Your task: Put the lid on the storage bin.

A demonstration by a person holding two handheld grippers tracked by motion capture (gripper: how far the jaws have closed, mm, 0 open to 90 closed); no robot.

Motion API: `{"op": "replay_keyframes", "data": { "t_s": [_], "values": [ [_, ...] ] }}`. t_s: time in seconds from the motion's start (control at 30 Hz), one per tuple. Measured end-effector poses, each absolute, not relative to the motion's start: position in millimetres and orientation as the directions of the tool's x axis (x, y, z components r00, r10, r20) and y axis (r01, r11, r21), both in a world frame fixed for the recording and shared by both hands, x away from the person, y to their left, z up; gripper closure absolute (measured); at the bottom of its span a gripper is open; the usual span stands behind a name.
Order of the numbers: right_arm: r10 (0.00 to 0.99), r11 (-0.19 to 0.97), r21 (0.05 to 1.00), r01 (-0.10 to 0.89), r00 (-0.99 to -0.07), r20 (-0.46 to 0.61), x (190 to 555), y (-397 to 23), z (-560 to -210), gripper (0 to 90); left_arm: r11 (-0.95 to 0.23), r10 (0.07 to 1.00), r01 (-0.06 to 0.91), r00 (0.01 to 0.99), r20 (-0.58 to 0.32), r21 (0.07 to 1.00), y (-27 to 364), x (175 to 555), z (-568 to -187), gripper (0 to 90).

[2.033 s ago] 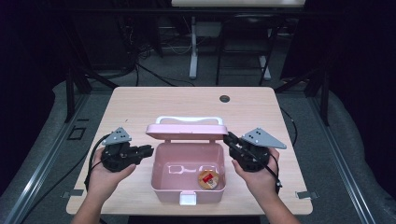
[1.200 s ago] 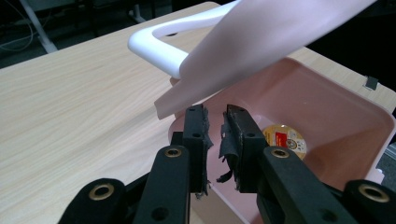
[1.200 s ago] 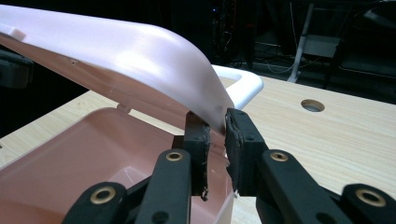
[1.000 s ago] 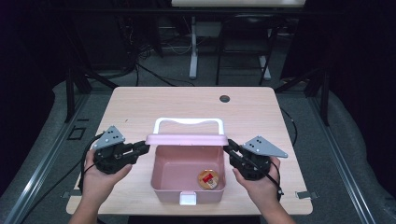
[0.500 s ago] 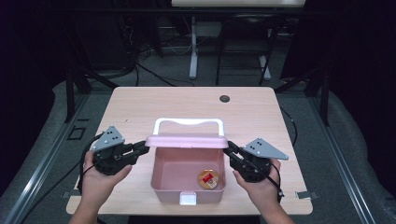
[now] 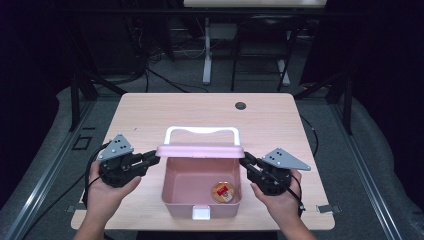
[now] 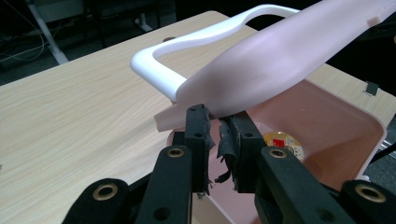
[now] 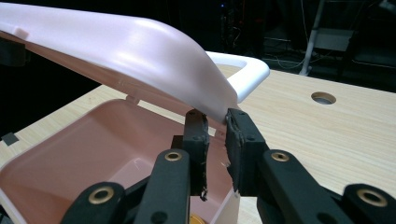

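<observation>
A pink box point(image 6: 176, 210) stands open near the table's front edge, with a white latch on its front wall. Its pink lid point(image 6: 200, 150), which has a white handle point(image 6: 202, 131), hangs tilted over the back of the box. My left gripper point(image 6: 154, 157) is shut on the lid's left corner and my right gripper point(image 6: 244, 160) on its right corner. In the left gripper view the gripper point(image 7: 217, 116) pinches the edge of the lid point(image 7: 280, 51); in the right gripper view the gripper point(image 8: 215, 119) does the same on the lid point(image 8: 140, 51). A round gold and red item point(image 6: 223, 192) lies inside the box.
The light wooden table point(image 6: 150, 115) has a round cable hole point(image 6: 240, 105) near its far edge. Dark floor, cables and stand legs surround the table. Bare tabletop lies behind and to either side of the box.
The lid has swung from upright at the back to tilted over the box. Both grippers have closed in on its corners and moved slightly toward the front.
</observation>
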State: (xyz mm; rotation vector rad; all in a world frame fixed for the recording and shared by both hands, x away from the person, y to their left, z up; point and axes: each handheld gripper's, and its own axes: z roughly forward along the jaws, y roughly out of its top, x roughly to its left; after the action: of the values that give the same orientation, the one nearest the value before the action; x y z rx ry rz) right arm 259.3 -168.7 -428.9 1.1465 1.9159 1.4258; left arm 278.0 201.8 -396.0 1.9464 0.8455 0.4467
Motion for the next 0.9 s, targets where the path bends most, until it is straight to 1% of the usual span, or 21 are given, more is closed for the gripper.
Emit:
{"op": "replay_keyframes", "data": {
  "t_s": [0.5,0.73,0.9],
  "values": [
    [0.835,0.1,0.943,0.317,-0.543,0.094,253.3,-171.4,-417.4,77.5,-0.337,0.723,0.382,0.691,-0.023,0.861,199.9,279.3,-386.1,81.2],
    [0.828,0.105,0.943,0.316,-0.553,0.093,250.5,-172.8,-415.2,77.8,-0.329,0.708,0.389,0.705,-0.048,0.861,203.8,277.7,-387.9,81.3],
    [0.823,0.107,0.943,0.317,-0.56,0.095,246.6,-173.2,-413.4,77.6,-0.336,0.701,0.386,0.711,-0.046,0.859,205.1,274.9,-388.9,81.6]
  ]
}}
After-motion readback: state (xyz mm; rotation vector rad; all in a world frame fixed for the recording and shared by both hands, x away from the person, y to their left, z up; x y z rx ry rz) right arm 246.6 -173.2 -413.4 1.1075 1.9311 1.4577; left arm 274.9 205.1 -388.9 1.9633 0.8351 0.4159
